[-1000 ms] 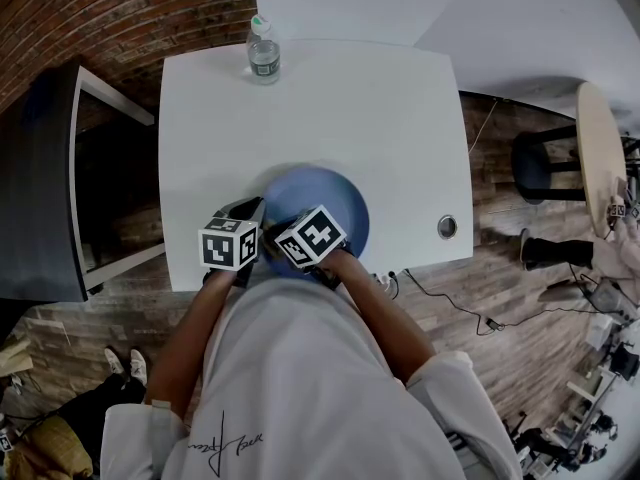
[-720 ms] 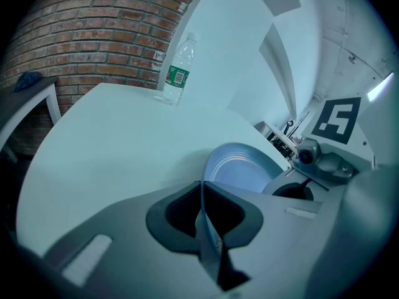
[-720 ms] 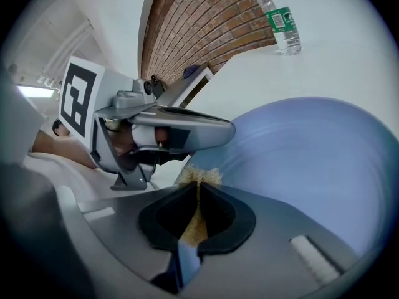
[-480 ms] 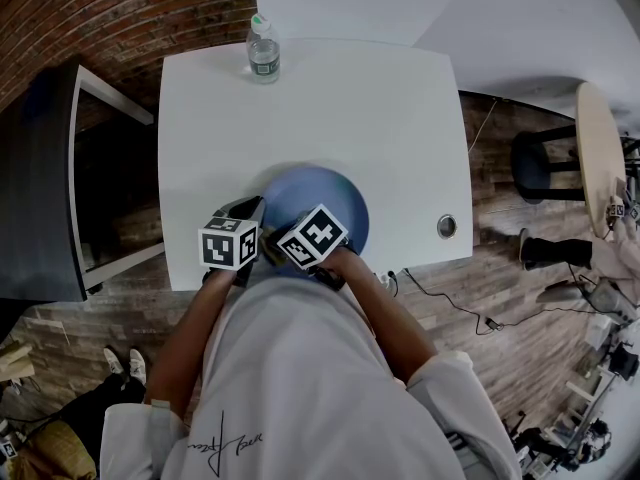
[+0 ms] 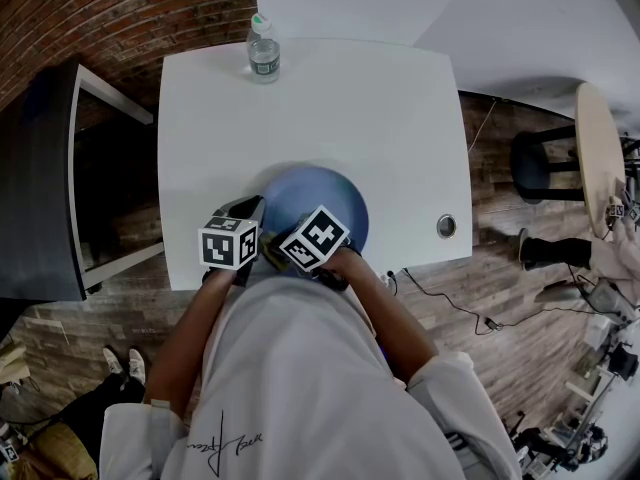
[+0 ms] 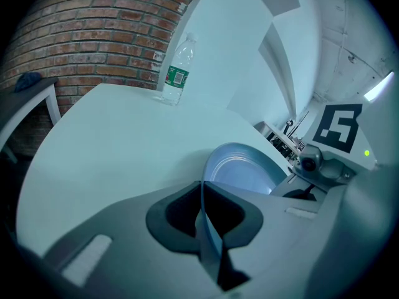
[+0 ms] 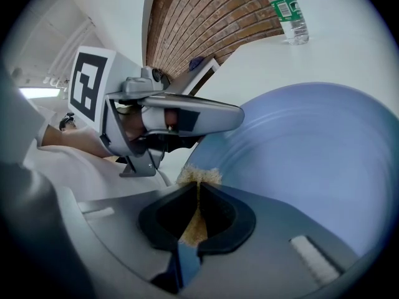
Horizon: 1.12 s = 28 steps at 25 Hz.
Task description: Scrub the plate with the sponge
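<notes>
Left tongs (image 6: 201,187) are pinched shut on the rim of the stiff, likely slippery blue plate (image 5: 330,198) lying on the table (image 5: 340,98). Right tongs (image 7: 198,192) squeeze the soft, light sponge (image 7: 199,175) at the plate's near rim.

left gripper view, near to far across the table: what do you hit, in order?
left gripper, shut on the rim → plate → water bottle → brick wall
</notes>
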Each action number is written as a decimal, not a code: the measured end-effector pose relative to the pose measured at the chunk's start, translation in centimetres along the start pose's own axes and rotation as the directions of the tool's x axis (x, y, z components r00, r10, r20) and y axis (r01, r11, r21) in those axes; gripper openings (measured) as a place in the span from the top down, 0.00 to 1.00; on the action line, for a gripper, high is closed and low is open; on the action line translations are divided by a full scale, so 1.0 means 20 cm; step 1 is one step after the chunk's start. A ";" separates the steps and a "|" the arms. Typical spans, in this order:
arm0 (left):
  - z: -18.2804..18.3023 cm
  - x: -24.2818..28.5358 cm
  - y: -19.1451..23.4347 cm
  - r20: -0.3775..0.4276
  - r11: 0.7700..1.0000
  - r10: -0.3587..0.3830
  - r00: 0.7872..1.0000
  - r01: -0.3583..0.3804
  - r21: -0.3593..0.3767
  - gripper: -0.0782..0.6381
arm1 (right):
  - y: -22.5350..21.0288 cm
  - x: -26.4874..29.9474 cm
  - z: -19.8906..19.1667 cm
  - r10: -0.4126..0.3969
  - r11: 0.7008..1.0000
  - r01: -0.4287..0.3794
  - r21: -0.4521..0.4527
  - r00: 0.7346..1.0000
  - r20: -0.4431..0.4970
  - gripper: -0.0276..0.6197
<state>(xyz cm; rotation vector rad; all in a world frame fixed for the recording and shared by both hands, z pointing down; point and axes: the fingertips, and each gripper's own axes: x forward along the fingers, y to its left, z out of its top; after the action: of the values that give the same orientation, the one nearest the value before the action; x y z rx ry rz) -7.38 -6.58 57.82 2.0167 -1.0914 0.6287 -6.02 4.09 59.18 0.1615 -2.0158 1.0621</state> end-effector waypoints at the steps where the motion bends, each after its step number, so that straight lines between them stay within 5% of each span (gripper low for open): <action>1: 0.00 0.00 0.00 0.000 1.000 0.001 1.000 -0.001 0.001 0.85 | 0.00 0.00 -0.01 0.005 1.000 -0.005 -0.001 1.000 -0.005 0.92; 28: 0.00 0.00 0.00 0.005 1.000 0.002 1.000 -0.002 0.001 0.85 | 0.04 -0.03 -0.20 0.060 0.996 -0.070 -0.053 0.984 -0.166 0.92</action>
<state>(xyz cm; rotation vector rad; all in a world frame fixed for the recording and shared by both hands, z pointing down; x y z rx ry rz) -7.42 -6.62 57.84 2.0198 -1.0970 0.6257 -3.41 7.40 59.45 -0.0227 -1.9114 1.0215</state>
